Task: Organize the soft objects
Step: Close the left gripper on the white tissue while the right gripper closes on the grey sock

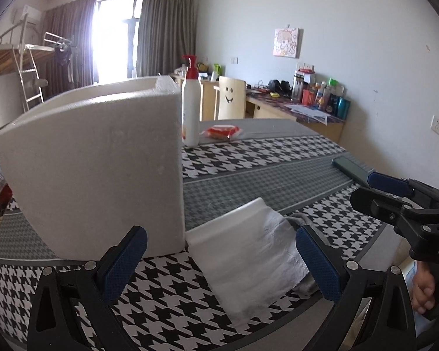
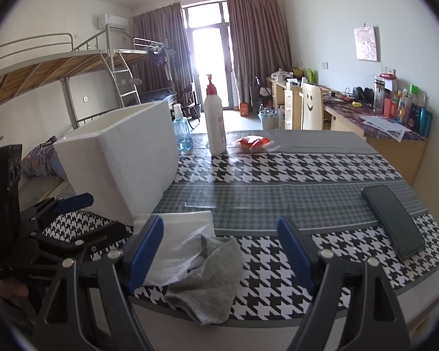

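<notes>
Cloth (image 2: 210, 278): grey, crumpled, lay at the near edge of the surface (image 2: 278, 175), draped slightly over it, at 6 o'clock in the right view; only a sliver showed in the left view.
Sheet (image 1: 248, 251): white, thin, soft, lay touching the cloth and partly under it, its far end against the box corner.
Box (image 1: 96, 169): white foam, open-topped, stood at 10 o'clock of the cloth.
Left tool (image 1: 221, 263): jaws wide apart, nothing between the pads; the sheet lay below and ahead of them, the box corner just beyond.
Right tool (image 2: 221, 251): jaws wide apart, gripping nothing; the cloth and sheet lay under the gap, nearer the left finger.
Phone (image 2: 393, 219): dark, flat, at 3 o'clock, well apart from the cloth.
Bottle (image 2: 215, 120): white with a red pump, upright at 12 o'clock, beyond the box.
Packet (image 2: 253, 143): red, just beside the bottle at its right.
</notes>
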### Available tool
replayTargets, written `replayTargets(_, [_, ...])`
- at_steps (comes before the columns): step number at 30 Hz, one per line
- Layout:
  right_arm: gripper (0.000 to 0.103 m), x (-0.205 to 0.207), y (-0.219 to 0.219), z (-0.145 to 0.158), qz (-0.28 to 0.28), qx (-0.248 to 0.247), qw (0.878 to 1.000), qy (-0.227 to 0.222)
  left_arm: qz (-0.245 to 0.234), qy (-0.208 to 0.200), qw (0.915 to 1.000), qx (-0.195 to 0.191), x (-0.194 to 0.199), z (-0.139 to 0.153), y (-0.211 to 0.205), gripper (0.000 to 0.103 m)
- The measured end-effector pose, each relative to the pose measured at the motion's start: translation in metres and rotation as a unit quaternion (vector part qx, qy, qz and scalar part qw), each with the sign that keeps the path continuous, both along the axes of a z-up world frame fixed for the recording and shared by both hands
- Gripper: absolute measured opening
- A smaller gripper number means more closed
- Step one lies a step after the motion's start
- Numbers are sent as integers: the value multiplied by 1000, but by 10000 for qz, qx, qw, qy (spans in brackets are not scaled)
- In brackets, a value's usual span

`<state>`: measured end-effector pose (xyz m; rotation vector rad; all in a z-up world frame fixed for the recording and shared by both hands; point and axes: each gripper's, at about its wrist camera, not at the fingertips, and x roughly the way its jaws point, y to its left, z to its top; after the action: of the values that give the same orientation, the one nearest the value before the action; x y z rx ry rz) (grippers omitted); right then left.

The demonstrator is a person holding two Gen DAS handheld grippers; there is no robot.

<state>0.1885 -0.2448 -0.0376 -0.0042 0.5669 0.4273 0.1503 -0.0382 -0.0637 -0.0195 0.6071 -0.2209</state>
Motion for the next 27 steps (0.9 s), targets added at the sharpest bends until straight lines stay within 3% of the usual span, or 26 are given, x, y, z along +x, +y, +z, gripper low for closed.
replayTargets(17, [83,9,-9,-22,-120,2,9992,385,-134,660,9977,105,21,-22,-13,93])
replayTargets(21, [83,12,-8,-27,-103,-6,9989,464,-144,855,9961,138,27,-29,-14,83])
replayTargets(27, [83,19,-10,-36,-107,49,9973,730,-197,939,9952,206,29,-33,-18,81])
